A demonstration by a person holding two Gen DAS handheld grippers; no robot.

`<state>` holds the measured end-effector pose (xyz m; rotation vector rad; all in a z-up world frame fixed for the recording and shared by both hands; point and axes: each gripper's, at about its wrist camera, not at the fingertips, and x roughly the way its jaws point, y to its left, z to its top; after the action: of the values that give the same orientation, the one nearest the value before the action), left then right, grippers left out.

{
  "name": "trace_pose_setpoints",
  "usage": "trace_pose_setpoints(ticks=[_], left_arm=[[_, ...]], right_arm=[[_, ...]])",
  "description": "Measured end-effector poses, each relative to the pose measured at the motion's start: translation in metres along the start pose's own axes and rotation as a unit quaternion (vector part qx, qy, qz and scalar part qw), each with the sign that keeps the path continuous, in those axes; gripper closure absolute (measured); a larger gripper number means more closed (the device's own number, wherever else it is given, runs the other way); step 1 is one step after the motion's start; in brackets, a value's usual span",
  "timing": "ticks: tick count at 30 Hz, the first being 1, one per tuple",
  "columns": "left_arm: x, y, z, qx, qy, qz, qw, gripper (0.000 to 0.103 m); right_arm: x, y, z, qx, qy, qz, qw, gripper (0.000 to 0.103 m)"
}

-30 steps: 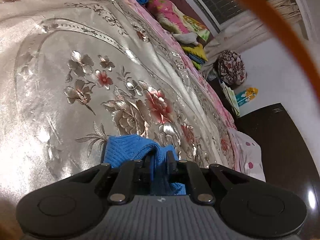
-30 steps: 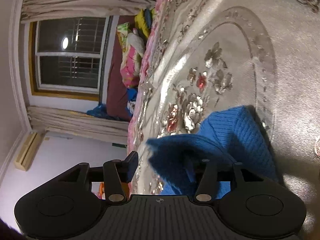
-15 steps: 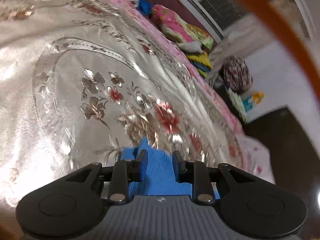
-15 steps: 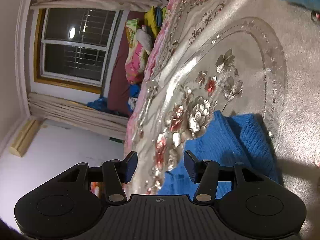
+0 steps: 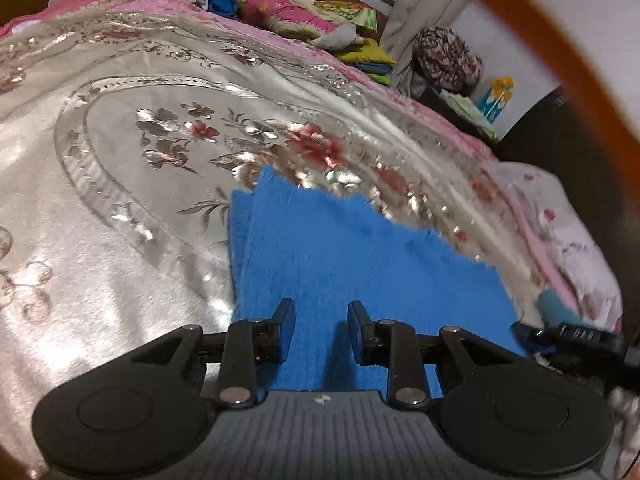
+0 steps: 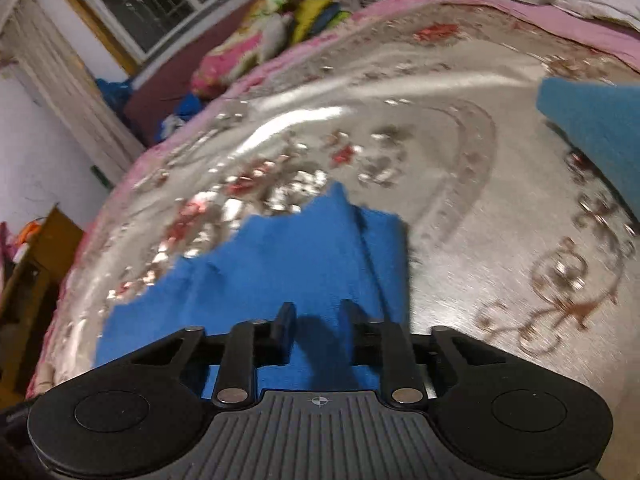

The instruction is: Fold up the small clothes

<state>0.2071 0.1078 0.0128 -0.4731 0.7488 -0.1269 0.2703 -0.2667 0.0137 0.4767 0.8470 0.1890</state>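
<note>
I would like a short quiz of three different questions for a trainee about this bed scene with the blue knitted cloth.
1. True or false: the blue knitted cloth lies on the silver floral bedspread.
2. What does the left hand-held gripper hold between its fingers? A) the cloth B) nothing C) a pillow
3. Fill in: in the right wrist view, a second, duller blue cloth lies toward the ____ edge of the picture.

Key: 1 true. 2 B, its jaws are opening above the cloth. 3 right.
</note>
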Motion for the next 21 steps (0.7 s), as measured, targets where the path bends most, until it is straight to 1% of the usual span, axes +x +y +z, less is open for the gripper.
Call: trace_pose_setpoints(ticks=[1, 4, 6, 7, 9, 11, 12, 13, 15, 18, 19, 21], left_arm=[[-0.002, 0.0, -0.002, 0.006, -0.001, 0.004, 1.0, 0.069], [-0.011, 0.0, -0.006, 0.008, -0.005, 0.01, 0.9999, 0.069], [-0.017, 0.0, -0.008, 0.012, -0.011, 0.015, 0.9998, 0.069], [-0.02, 0.0, -0.01, 0.017, -0.013, 0.018, 0.9996, 0.069], [-0.022, 0.001, -0.014, 0.022, -0.014, 0.023, 0.9994, 0.069], [-0.022, 0.004, -0.017, 0.017, -0.006, 0.022, 0.9996, 0.069], [-0.022, 0.006, -0.019, 0.012, -0.002, 0.022, 0.9997, 0.069], [-0.023, 0.007, -0.02, 0.007, 0.0, 0.022, 0.9997, 0.069], [-0.027, 0.007, -0.022, 0.008, -0.003, 0.02, 0.9998, 0.069], [-0.031, 0.009, -0.026, 0.006, -0.003, 0.018, 0.9998, 0.069], [-0.031, 0.011, -0.027, 0.001, 0.0, 0.017, 0.9999, 0.069], [-0.032, 0.015, -0.029, -0.009, 0.006, 0.015, 0.9998, 0.069]], right_arm=[[-0.001, -0.002, 0.001, 0.005, -0.001, -0.002, 1.0, 0.092], [-0.004, 0.001, 0.001, 0.006, -0.001, -0.011, 1.0, 0.092], [-0.009, 0.011, 0.0, -0.016, -0.009, -0.024, 1.0, 0.092], [-0.012, 0.014, -0.001, -0.025, -0.013, -0.027, 0.999, 0.089], [-0.015, 0.021, -0.004, -0.042, -0.017, -0.034, 0.998, 0.089], [-0.013, 0.023, -0.007, -0.054, -0.013, -0.045, 0.997, 0.089], [-0.01, 0.022, -0.008, -0.055, -0.009, -0.053, 0.997, 0.091], [-0.009, 0.02, -0.008, -0.052, -0.006, -0.056, 0.997, 0.092], [-0.012, 0.019, -0.006, -0.038, -0.007, -0.054, 0.998, 0.092], [-0.019, 0.026, -0.006, -0.045, -0.016, -0.059, 0.997, 0.09], [-0.02, 0.027, -0.007, -0.05, -0.017, -0.061, 0.997, 0.087], [-0.019, 0.03, -0.009, -0.063, -0.01, -0.067, 0.996, 0.086]])
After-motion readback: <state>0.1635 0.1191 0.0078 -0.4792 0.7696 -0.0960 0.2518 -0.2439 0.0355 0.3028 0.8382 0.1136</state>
